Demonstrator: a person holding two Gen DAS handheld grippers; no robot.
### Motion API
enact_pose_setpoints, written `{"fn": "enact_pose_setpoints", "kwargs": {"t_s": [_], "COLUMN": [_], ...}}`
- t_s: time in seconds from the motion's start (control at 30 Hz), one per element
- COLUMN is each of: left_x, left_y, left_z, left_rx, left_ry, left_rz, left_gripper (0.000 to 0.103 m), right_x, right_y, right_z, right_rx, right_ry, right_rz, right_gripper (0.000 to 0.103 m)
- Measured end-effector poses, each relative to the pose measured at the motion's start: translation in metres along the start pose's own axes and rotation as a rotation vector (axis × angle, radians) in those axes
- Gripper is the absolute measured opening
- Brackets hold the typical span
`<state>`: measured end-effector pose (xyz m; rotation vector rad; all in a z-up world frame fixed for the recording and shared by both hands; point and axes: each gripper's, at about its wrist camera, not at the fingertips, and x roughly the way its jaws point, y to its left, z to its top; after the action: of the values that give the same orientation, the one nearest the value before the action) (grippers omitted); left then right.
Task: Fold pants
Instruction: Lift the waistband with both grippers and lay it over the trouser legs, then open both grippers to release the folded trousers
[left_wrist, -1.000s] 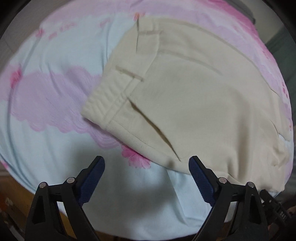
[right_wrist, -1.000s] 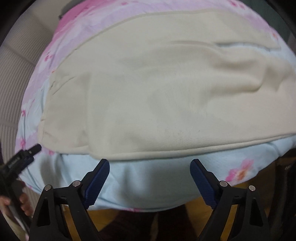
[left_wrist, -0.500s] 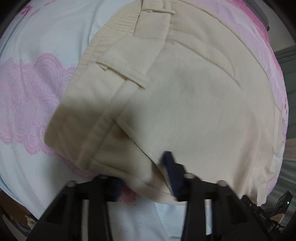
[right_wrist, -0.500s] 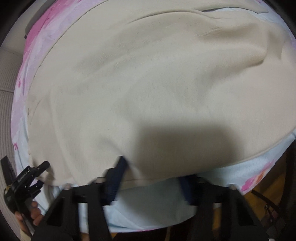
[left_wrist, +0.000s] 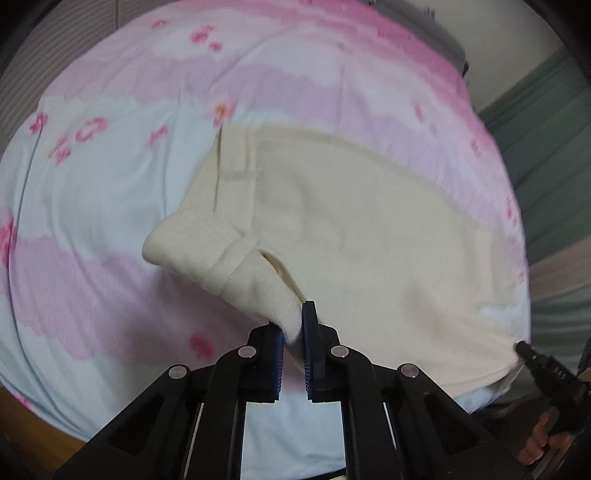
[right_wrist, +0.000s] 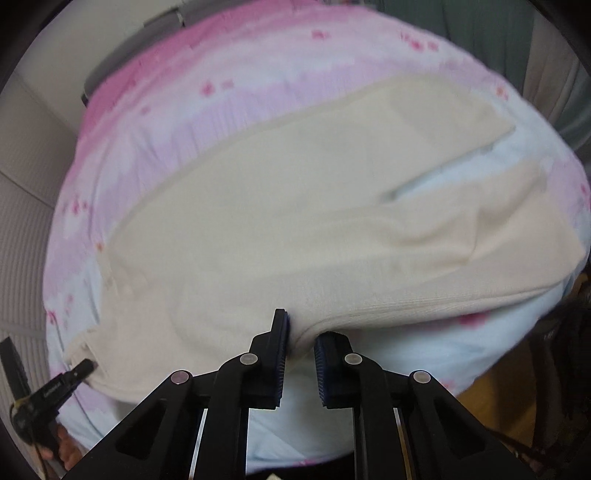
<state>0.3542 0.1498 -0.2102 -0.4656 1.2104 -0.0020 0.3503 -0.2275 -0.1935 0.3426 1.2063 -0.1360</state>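
Lying spread on floral bedsheet (left_wrist: 92, 206): cream pants (left_wrist: 369, 236). Left gripper (left_wrist: 293, 334) fingers clamped on lifted waistband corner. Right gripper (right_wrist: 301, 341) fingers pinching near leg edge, raised slightly.

Black tool (left_wrist: 293, 354), blue pads (left_wrist: 309, 354), silver screws

Nothing readable is showing anywhere; small pale markings are sitting on the other hand-held gripper (left_wrist: 550, 369) at the frame edge, too blurred to make out.
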Motion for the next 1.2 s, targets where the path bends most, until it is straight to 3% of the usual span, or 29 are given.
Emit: {"fn": "enact_pose_setpoints", "kwargs": {"t_s": [0.27,0.43,0.73,0.9,1.03,1.1,1.13,1.17,1.2], "left_x": [-0.001,0.029,0.113,0.156,0.175,0.170,0.164,0.156,0.149], "left_y": [-0.018,-0.016,-0.007,-0.003,0.000,-0.003,-0.006,-0.010,-0.014], "left_z": [0.083,0.125,0.191,0.212,0.223,0.226,0.227,0.228,0.228], "left_rx": [-0.059,-0.130,-0.227,-0.224,-0.258,-0.253,-0.245,-0.233,-0.221], "left_ry": [-0.098,-0.111,-0.021,0.062,0.153,0.144,0.119,0.088,0.060], "left_rz": [0.035,0.086,0.195,0.268,0.283,0.266,0.240,0.225,0.221], "left_gripper": [0.011,0.011,0.011,0.011,0.013,0.031,0.040,0.060,0.066], "right_x": [-0.009,0.024,0.134,0.192,0.218,0.220,0.218,0.212,0.205], "right_y": [0.031,0.057,0.087,0.095,0.101,0.105,0.109,0.113,0.118], "right_z": [0.096,0.158,0.233,0.256,0.260,0.261,0.262,0.262,0.262], "right_rx": [-0.025,-0.075,-0.198,-0.206,-0.208,-0.217,-0.224,-0.225,-0.226], "right_ry": [-0.110,-0.065,0.098,0.187,0.260,0.281,0.287,0.285,0.277], "right_rz": [0.029,0.029,-0.009,-0.027,-0.059,-0.063,-0.042,-0.002,0.028], "right_gripper": [0.015,0.015,0.015,0.015,0.018,0.030,0.043,0.054,0.057]}}
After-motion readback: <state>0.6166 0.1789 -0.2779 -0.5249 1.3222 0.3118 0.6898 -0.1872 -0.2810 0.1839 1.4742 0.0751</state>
